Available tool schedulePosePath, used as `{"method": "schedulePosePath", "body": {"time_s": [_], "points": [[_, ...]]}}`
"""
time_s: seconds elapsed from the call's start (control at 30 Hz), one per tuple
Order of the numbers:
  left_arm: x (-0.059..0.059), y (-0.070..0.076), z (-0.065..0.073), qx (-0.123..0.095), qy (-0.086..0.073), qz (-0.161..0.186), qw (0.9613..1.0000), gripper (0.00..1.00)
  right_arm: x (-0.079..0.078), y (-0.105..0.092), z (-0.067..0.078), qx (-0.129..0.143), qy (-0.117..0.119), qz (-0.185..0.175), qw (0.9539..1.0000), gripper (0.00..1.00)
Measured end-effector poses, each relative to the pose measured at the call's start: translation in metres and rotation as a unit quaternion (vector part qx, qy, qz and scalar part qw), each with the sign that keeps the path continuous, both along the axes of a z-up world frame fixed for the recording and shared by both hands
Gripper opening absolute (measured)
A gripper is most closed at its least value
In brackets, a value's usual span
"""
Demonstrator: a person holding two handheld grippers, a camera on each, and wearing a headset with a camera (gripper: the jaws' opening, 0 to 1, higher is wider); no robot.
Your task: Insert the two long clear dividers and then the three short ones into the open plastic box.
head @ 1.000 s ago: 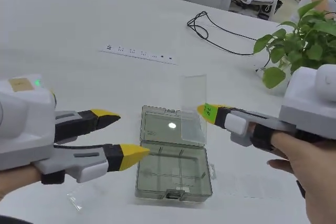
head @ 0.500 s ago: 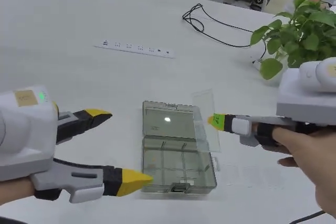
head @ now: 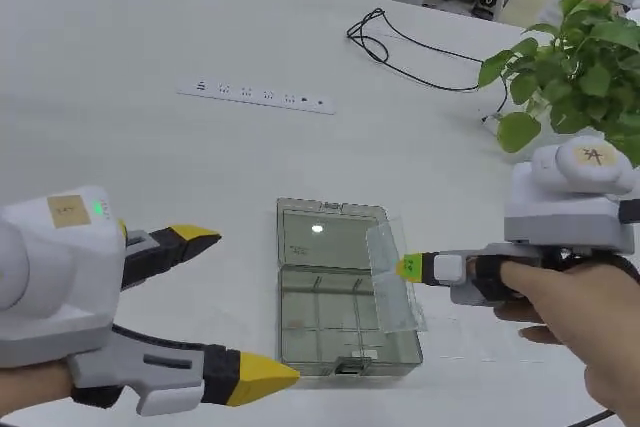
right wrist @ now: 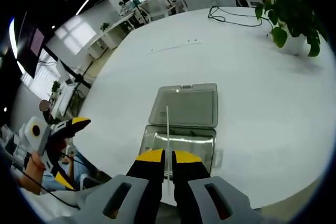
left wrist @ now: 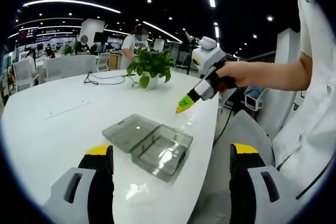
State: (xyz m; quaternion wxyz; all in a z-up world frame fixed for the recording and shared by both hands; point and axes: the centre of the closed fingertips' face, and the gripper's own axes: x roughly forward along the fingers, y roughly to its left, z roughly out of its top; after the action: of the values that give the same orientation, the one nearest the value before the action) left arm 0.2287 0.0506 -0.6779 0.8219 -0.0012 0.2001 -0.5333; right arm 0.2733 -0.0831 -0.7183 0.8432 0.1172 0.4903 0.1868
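Observation:
The open smoky-clear plastic box lies on the white table, its lid folded back flat. My right gripper is shut on a clear divider, which hangs tilted over the right edge of the box's base. In the right gripper view the divider shows edge-on as a thin line over the box, pinched between the shut jaws. My left gripper stands wide open to the left of the box, with nothing in it. In the left gripper view the box lies ahead of those jaws, the right gripper above it.
A white power strip lies farther back on the table. A black cable loops at the back, and a potted plant stands at the right. Chairs and a person are beyond the table's far edge.
My right gripper has brought the divider down from above the lid to the right edge of the box's base. My left gripper has stayed open and has drawn back a little to the left.

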Motion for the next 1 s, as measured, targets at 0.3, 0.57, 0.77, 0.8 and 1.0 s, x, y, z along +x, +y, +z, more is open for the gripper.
{"method": "schedulePosePath", "body": {"time_s": [0.3,0.57,0.77,0.8,1.0], "points": [[0.001,-0.003,-0.005,-0.001,0.008,-0.006,1.0000,0.93,-0.003,-0.009,-0.027,0.000,0.052,-0.030,0.9982,0.06],[0.001,-0.005,-0.008,-0.005,0.016,-0.009,0.9998,0.92,-0.004,-0.011,-0.041,0.001,0.076,-0.039,0.9964,0.06],[0.002,-0.007,-0.008,-0.006,0.018,-0.011,0.9998,0.91,-0.004,-0.010,-0.051,0.000,0.090,-0.043,0.9950,0.06],[0.003,-0.007,-0.008,-0.007,0.019,-0.011,0.9997,0.91,-0.004,-0.010,-0.052,-0.001,0.091,-0.043,0.9949,0.06],[0.003,-0.009,-0.009,-0.007,0.023,-0.010,0.9997,0.90,-0.003,-0.014,-0.065,-0.005,0.099,-0.044,0.9941,0.06]]}}
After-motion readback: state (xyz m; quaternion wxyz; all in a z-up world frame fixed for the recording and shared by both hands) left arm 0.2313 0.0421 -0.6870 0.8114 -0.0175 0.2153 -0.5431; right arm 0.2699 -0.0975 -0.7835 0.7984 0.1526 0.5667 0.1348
